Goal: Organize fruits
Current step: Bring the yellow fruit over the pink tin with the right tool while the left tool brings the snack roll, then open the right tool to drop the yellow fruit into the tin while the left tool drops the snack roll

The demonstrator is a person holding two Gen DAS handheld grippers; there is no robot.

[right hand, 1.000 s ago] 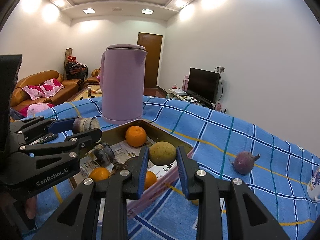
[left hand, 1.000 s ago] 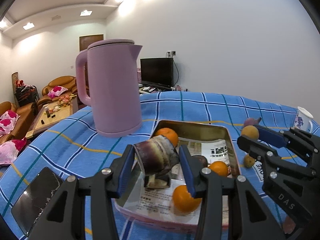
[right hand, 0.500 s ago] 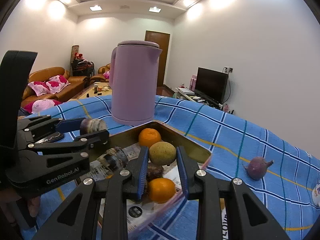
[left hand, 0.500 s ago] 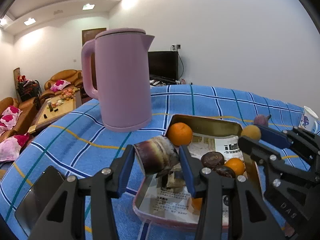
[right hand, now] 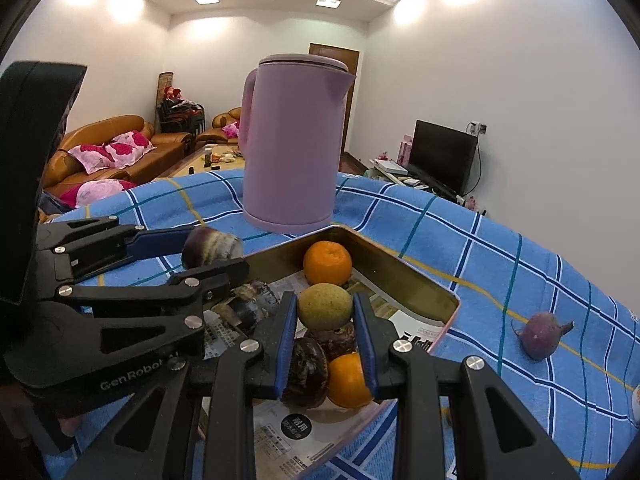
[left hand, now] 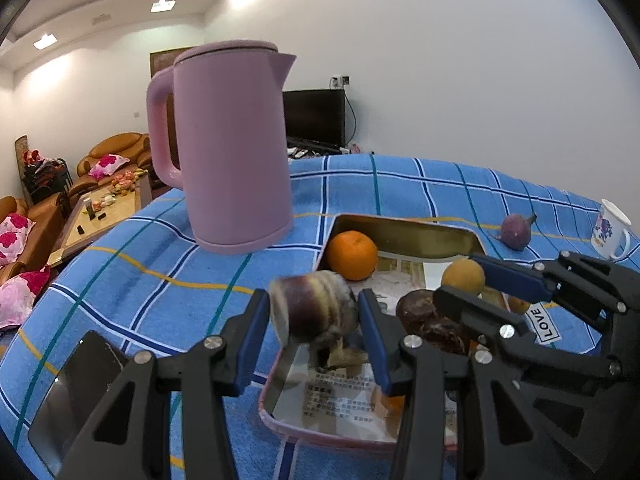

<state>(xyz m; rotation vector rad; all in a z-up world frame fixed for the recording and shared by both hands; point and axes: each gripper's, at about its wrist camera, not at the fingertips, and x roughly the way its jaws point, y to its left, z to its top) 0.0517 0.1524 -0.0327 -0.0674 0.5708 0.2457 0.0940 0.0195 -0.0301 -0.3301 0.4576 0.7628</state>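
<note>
Two claws hung over the tray [right hand: 404,280] on the blue checked table [left hand: 400,184]: the left claw [left hand: 316,312] was clamped on a purple striped stub [left hand: 314,308], the right claw [right hand: 325,312] on a yellow-green fruit [right hand: 325,306]. A purple root [right hand: 540,334] lay on the cloth right of the tray.

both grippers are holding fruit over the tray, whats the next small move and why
Probably lower the right gripper slightly and open it: its yellow-green fruit already hangs over the tray, above the dark fruits. The left gripper, shut on the purple chunk, can follow.
</note>
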